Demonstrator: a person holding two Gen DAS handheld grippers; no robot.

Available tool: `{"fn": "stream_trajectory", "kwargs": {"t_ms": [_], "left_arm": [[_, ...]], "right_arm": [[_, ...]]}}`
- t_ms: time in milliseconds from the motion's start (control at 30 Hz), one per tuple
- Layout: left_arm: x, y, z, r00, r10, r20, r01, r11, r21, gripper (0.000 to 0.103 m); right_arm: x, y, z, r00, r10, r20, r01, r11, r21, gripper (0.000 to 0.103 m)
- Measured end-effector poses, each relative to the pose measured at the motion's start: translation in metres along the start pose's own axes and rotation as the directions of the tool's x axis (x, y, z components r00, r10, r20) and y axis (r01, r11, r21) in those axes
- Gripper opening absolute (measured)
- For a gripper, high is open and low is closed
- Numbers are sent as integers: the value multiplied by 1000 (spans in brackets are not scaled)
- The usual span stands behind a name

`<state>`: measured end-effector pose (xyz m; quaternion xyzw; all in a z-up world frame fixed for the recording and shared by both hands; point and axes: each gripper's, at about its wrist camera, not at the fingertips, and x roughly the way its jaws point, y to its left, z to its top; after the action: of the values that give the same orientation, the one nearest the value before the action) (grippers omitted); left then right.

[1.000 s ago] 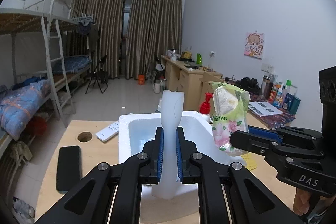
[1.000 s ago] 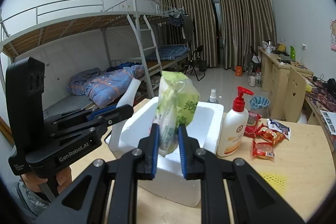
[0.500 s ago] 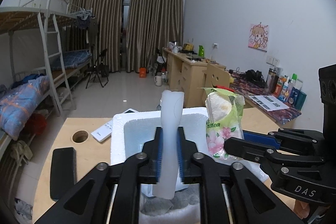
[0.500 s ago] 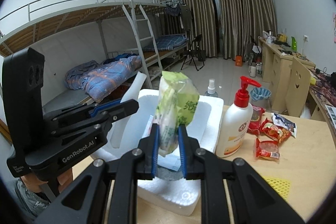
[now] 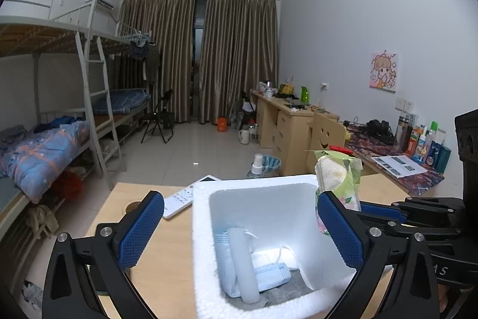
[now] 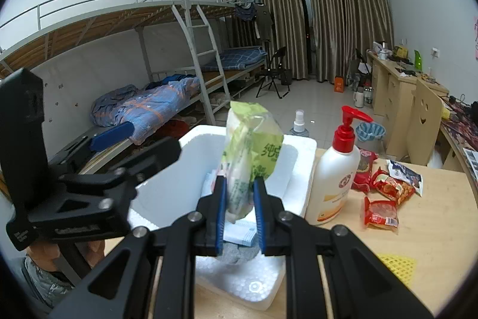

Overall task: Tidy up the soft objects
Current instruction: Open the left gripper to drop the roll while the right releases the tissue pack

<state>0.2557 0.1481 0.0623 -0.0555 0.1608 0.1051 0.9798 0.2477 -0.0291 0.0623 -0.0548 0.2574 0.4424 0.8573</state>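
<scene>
A white foam box [image 5: 254, 187] stands on the wooden table; it also shows in the right wrist view [image 6: 301, 145]. Inside it lie a pale white foam strip [image 5: 243, 265], blue face masks [image 5: 269, 274] and a grey cloth [image 5: 286, 289]. My left gripper [image 5: 239, 232] is open and empty, its jaws spread wide over the box. My right gripper [image 6: 240, 199] is shut on a green tissue pack [image 6: 249, 145], held above the box's right rim; the pack also shows in the left wrist view [image 5: 337, 175].
A white lotion pump bottle [image 6: 337, 178] with a red head stands right of the box. Red snack packets [image 6: 385, 193] and a yellow mesh [image 6: 397, 265] lie on the table's right. A white remote [image 5: 182, 199] and a table hole [image 5: 133, 205] are left of the box.
My left gripper opened and let go of the white foam strip, which now lies in the box. The right gripper, still holding the tissue pack, came nearer over the box.
</scene>
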Motion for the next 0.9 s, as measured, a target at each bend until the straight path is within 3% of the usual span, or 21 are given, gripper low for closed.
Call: {"fn": "stream_trajectory", "kwargs": {"t_ms": [467, 533, 667, 900], "left_arm": [[-29, 14, -2, 999, 40, 20, -40, 999, -7, 103], [-31, 16, -3, 999, 46, 17, -46, 999, -8, 103], [-34, 16, -3, 998, 54, 15, -54, 998, -10, 103], [-41, 11, -5, 998, 54, 19, -54, 999, -3, 103]], "right_arm": [[19, 9, 1, 999, 21, -41, -22, 1000, -11, 22], [21, 9, 1, 999, 14, -46, -15, 1000, -13, 27], [16, 6, 2, 1000, 10, -29, -10, 1000, 3, 58], [-1, 3, -1, 1000, -1, -4, 1, 1000, 15, 58]]}}
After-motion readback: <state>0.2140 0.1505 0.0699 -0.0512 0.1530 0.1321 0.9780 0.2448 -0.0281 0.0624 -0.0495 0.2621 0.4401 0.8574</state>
